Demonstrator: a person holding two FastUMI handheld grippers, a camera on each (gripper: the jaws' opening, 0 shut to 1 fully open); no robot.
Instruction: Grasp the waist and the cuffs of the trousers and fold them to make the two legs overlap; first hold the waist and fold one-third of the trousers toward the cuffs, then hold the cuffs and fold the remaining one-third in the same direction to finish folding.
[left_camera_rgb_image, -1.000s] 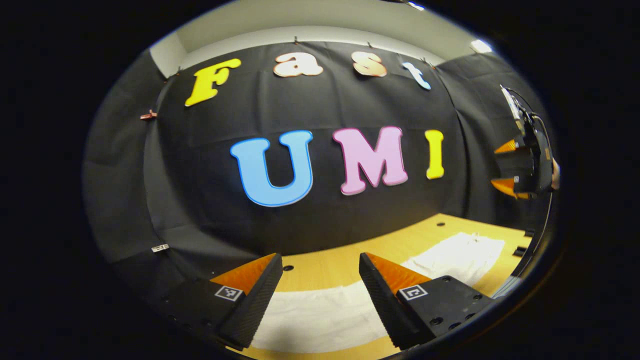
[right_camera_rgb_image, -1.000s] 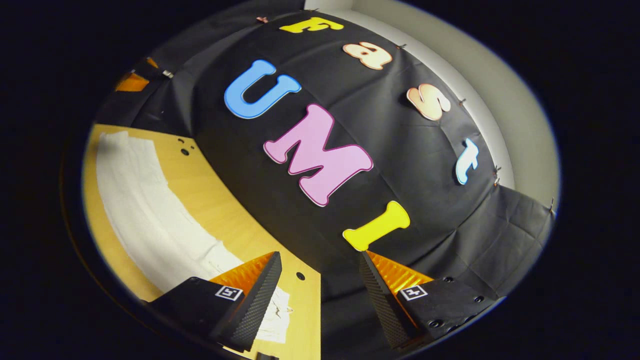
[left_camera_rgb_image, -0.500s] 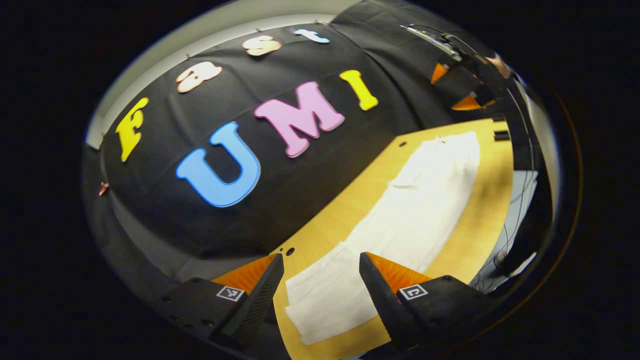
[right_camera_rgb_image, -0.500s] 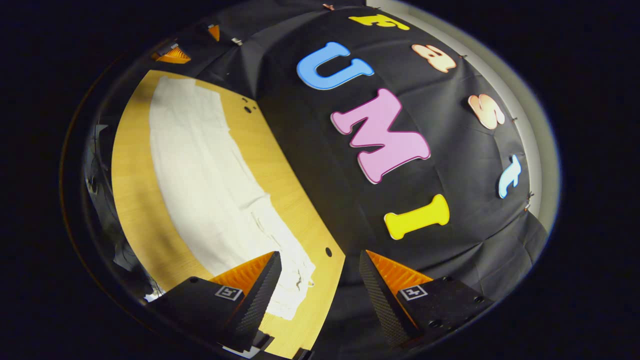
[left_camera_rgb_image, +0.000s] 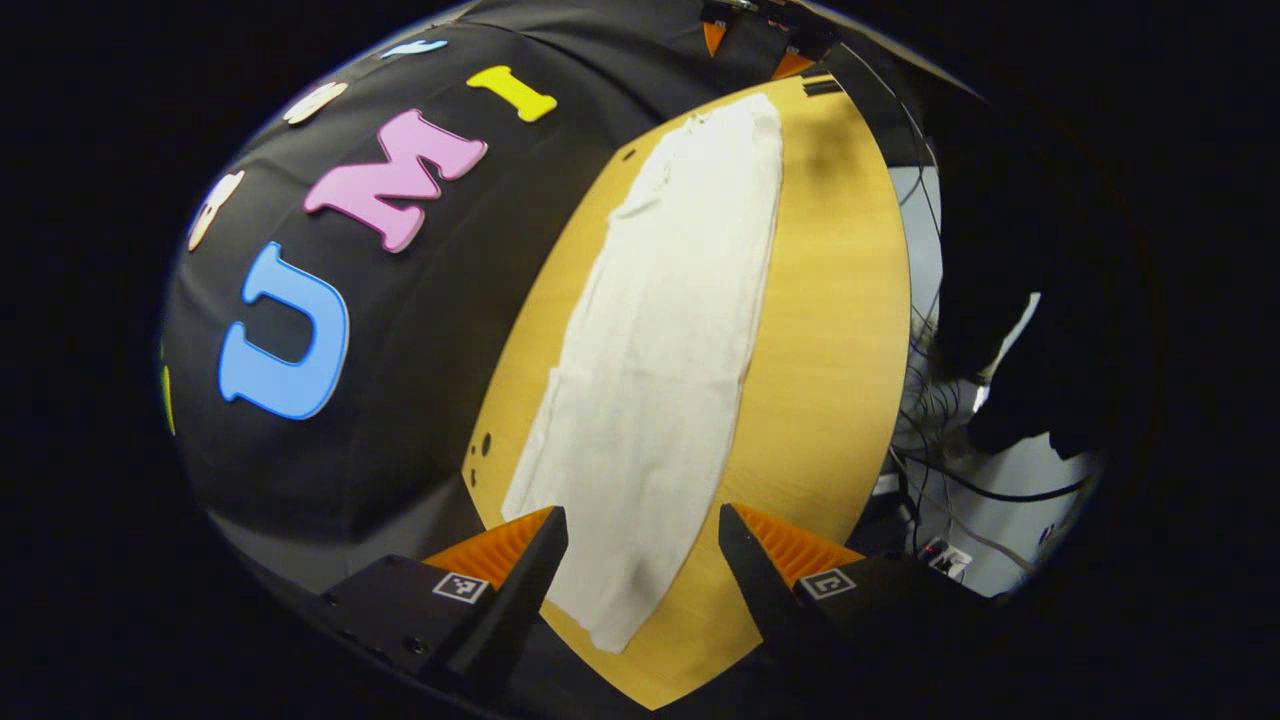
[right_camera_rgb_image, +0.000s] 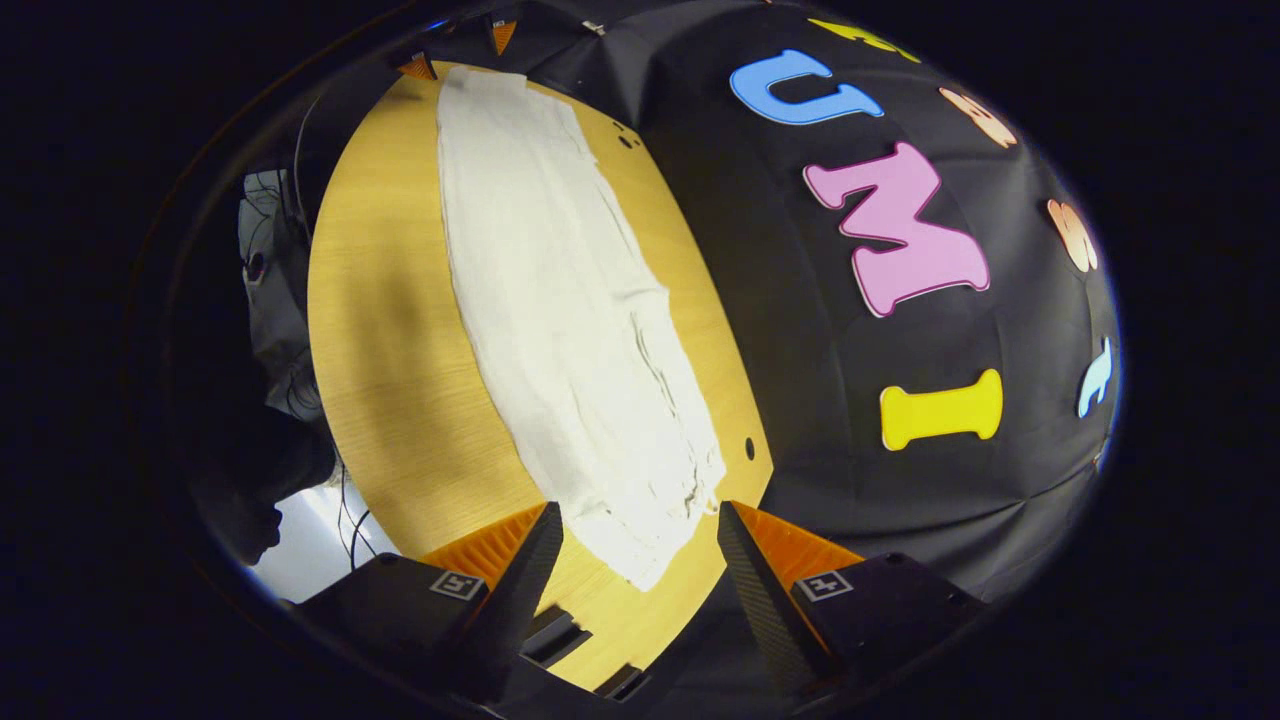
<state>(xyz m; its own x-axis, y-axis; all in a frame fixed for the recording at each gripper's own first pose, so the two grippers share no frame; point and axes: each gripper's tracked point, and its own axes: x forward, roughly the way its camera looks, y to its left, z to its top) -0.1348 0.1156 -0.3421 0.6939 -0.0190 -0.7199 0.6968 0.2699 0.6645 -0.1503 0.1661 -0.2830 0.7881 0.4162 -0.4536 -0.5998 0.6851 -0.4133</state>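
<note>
White trousers (left_camera_rgb_image: 670, 330) lie flat in one long strip on the wooden table (left_camera_rgb_image: 820, 330). My left gripper (left_camera_rgb_image: 643, 515) hovers open above their near, narrow end, with nothing between its fingers. The right gripper view has the same trousers (right_camera_rgb_image: 560, 290) running away from me, with the wrinkled, seamed end nearest. My right gripper (right_camera_rgb_image: 640, 510) is open just above that end and holds nothing. Each gripper shows small at the far end of the other's view: the right gripper (left_camera_rgb_image: 750, 45) and the left gripper (right_camera_rgb_image: 460, 45).
The black cloth wall runs along one long side of the table (right_camera_rgb_image: 390, 330). On the other side the table edge drops to a floor with cables (left_camera_rgb_image: 940, 420). Small dark holes (right_camera_rgb_image: 749, 448) mark the tabletop. Two small black pieces (right_camera_rgb_image: 555, 635) sit at its near edge.
Both views have swung from the wall down and round onto the table, so the whole length of the trousers now shows. Both grippers have stayed open and hold nothing.
</note>
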